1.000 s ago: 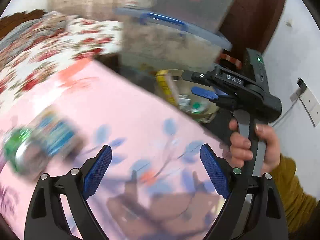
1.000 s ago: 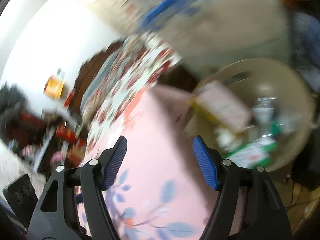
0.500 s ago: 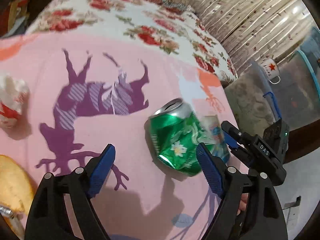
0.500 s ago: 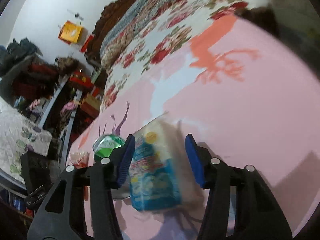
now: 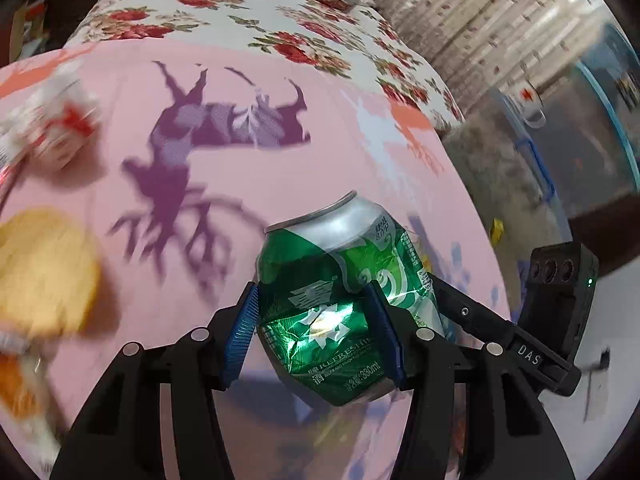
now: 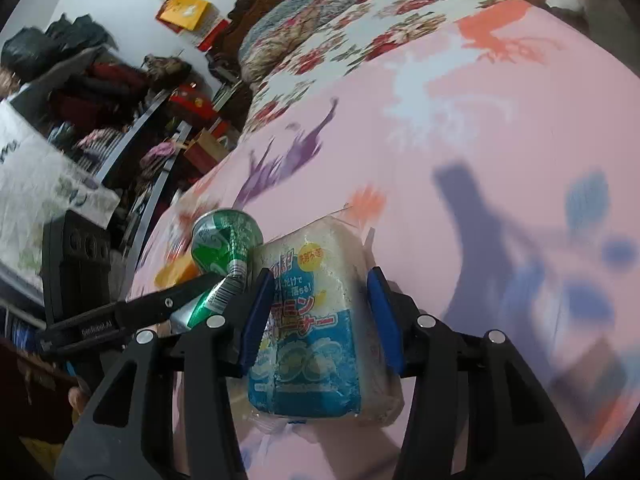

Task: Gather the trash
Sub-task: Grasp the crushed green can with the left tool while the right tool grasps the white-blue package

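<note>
From my left camera I saw a pink sheet point(image 5: 360, 160) printed with a purple deer, spread over a bed with a floral quilt point(image 5: 280, 28) behind it and clear bins point(image 5: 560, 160) off to the right. My left claw point(image 5: 316, 328) had a dented green can point(image 5: 340, 300) between its blue pads point(image 5: 242, 332); the jaws were closing, both pads against the can's sides. A white and red wrapper point(image 5: 56, 132) and a blurred yellow thing point(image 5: 44, 272) lay on the sheet to the left.

From my right camera the same sheet point(image 6: 460, 120) ran up to the quilt point(image 6: 360, 28), with cluttered shelves point(image 6: 100, 92) at left. My right claw point(image 6: 316, 320) was narrowed onto a blue and white pack point(image 6: 312, 320), its pads pressed to both sides. Just left of it stood the can point(image 6: 224, 248) in the left claw point(image 6: 212, 284).
</note>
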`<control>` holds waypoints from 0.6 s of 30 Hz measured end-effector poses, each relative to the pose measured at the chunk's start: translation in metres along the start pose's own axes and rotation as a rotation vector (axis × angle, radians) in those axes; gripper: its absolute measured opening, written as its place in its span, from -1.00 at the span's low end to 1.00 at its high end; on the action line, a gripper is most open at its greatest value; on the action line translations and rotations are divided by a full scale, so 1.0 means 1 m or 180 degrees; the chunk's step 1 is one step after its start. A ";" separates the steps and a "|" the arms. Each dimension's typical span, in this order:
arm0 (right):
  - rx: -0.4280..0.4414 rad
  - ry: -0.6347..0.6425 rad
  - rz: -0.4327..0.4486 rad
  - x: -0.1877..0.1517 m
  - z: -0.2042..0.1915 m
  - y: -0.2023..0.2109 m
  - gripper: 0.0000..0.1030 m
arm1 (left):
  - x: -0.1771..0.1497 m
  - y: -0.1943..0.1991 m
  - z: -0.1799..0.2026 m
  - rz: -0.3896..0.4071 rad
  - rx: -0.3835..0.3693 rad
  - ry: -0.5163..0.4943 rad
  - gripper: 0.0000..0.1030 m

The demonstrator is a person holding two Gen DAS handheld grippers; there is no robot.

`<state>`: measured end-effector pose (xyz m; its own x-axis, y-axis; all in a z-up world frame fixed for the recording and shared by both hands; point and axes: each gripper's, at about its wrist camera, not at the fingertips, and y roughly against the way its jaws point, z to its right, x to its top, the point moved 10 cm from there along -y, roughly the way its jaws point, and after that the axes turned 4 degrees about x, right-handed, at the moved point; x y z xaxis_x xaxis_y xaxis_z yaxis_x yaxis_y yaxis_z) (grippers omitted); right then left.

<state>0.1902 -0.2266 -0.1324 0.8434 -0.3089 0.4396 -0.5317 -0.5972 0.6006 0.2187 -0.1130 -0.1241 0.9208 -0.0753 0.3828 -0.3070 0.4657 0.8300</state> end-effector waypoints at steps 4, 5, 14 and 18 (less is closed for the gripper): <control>0.0083 0.0016 0.0011 -0.050 -0.022 0.017 0.00 | -0.039 0.023 -0.007 0.0006 0.0092 -0.0190 0.04; 0.0087 0.0025 0.0014 -0.062 -0.026 0.021 0.00 | -0.050 0.029 -0.010 -0.0008 0.0129 -0.0225 0.11; -0.0224 -0.0080 0.0338 -0.099 -0.024 0.063 0.01 | -0.075 0.068 -0.029 0.0177 0.0202 -0.0196 0.46; -0.0207 0.0211 0.0542 -0.085 -0.053 0.078 -0.01 | -0.080 0.065 -0.037 0.0113 0.0179 -0.0087 0.43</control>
<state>0.0729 -0.2078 -0.0869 0.7352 -0.3506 0.5802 -0.6718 -0.4908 0.5547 0.1343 -0.0440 -0.1153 0.9024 -0.0840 0.4226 -0.3531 0.4182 0.8369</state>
